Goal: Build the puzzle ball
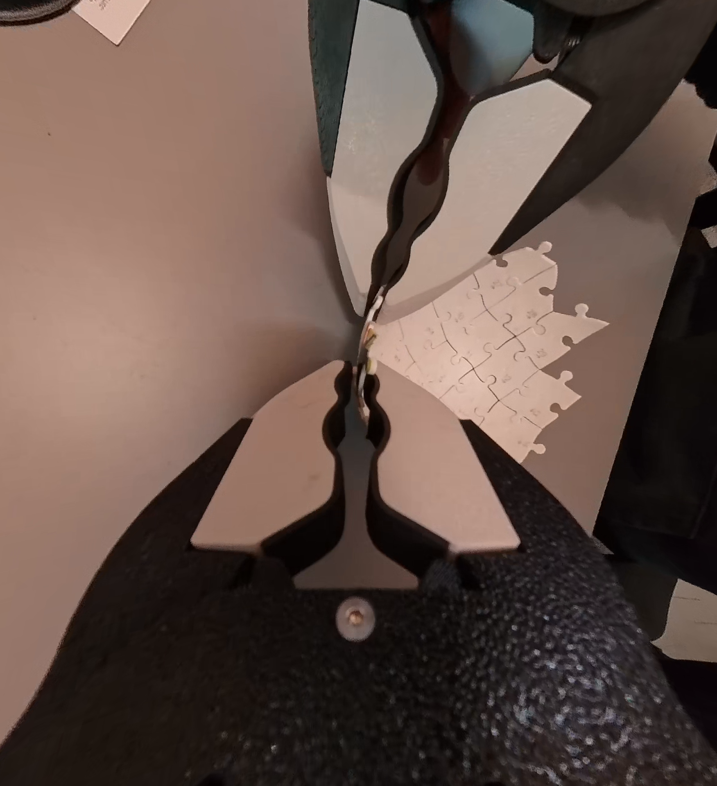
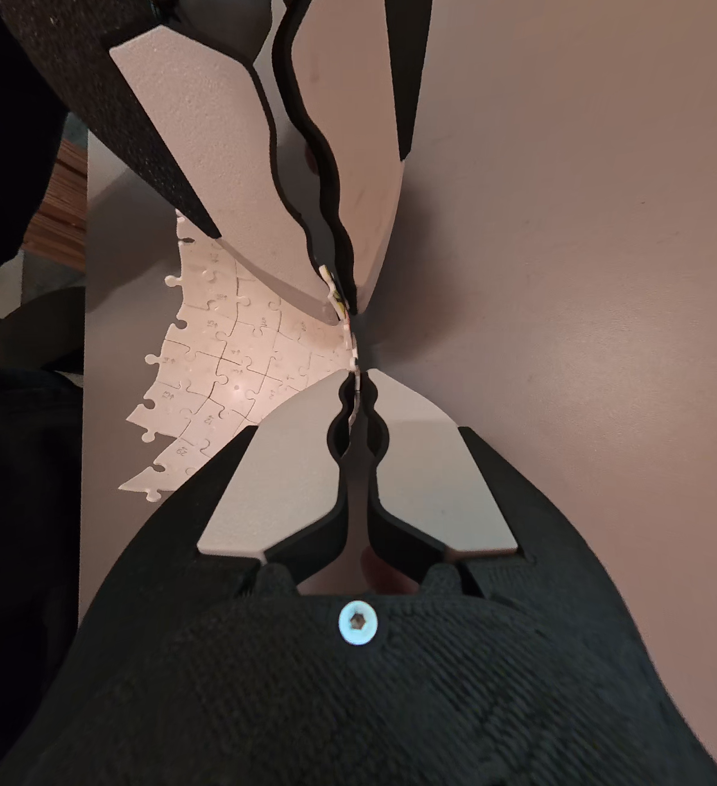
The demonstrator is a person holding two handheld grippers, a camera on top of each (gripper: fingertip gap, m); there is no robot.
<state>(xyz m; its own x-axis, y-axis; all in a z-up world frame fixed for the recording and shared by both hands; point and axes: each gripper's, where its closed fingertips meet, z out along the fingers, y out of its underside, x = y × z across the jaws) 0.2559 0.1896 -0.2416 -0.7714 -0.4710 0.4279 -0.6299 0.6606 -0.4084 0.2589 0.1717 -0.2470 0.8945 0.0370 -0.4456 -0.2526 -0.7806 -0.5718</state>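
A curved sheet [image 1: 488, 361] of joined white puzzle pieces (its pale back faces both cameras, with small marks on each piece) fans out at centre right in the left wrist view and centre left [image 2: 229, 370] in the right wrist view, jagged knobbed outer edge free, narrow end edge-on at centre.

Both wrist cameras are looking steeply down at close range onto the table [image 1: 114, 297], facing each other from opposite sides and sharing the joined puzzle sheet [image 1: 497, 353] [image 2: 220, 361] between them.
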